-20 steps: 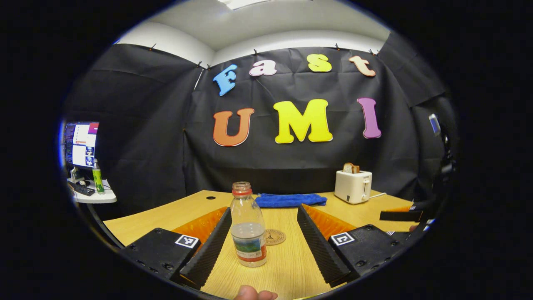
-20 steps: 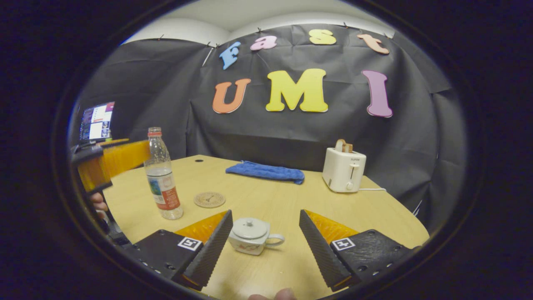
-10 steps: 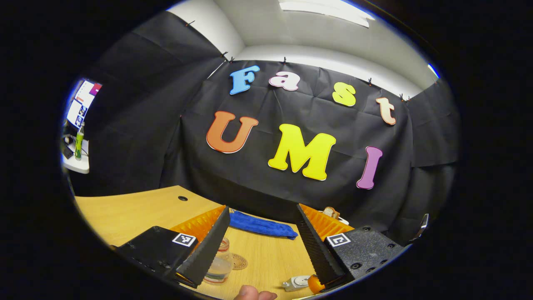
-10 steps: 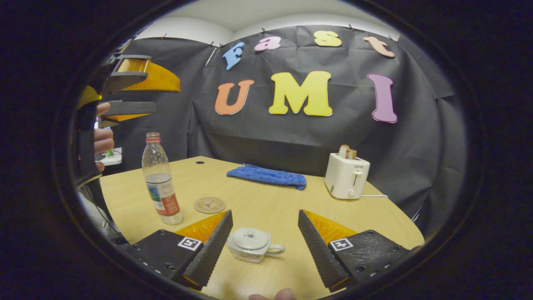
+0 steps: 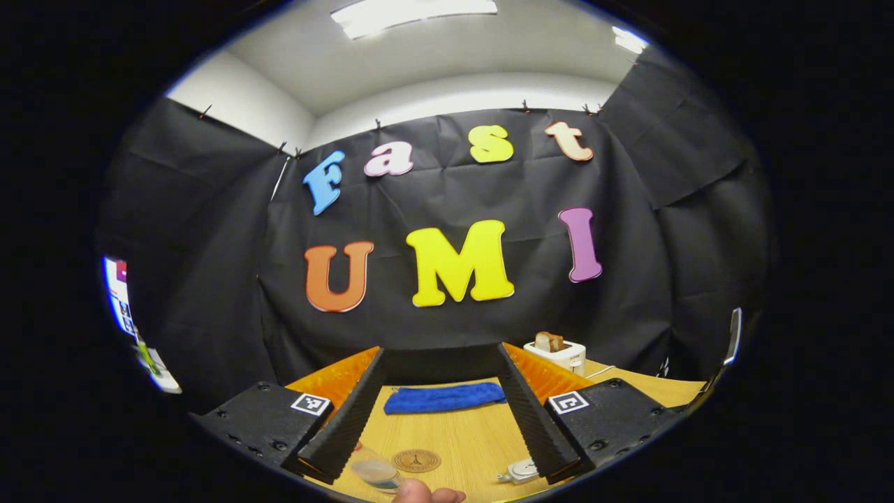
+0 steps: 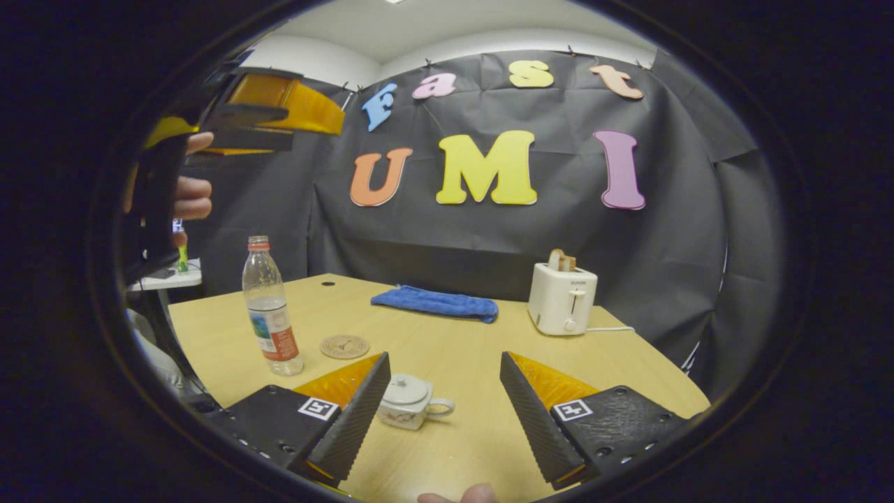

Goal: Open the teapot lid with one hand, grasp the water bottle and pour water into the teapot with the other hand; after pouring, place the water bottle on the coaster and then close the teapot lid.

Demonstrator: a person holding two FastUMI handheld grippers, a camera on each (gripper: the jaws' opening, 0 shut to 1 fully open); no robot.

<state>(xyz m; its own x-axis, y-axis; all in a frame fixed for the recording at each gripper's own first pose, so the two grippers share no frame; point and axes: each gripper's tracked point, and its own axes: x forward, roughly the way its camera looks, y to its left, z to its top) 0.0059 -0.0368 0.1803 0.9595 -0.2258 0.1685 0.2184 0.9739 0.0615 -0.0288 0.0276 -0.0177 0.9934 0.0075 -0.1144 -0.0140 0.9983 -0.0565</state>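
— Both grippers gape, empty: right gripper [image 6: 443,409] hangs over the lidded teapot [image 6: 412,409]; bottle [image 6: 271,306] stands by the coaster [image 6: 344,346].
— Pinch the lid's knob squarely, lift straight.

Black cloth [image 6: 489,237] drapes the far wall above a light wooden table [image 6: 461,349]; a ceiling light panel [image 5: 412,12] glows overhead, a small white side desk [image 6: 164,278] stands far left.

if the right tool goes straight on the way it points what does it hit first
Probably the teapot, which sits between the open right tool's fingers, lid on and near the left one. Depth is unclear, so it may still lie a little ahead.
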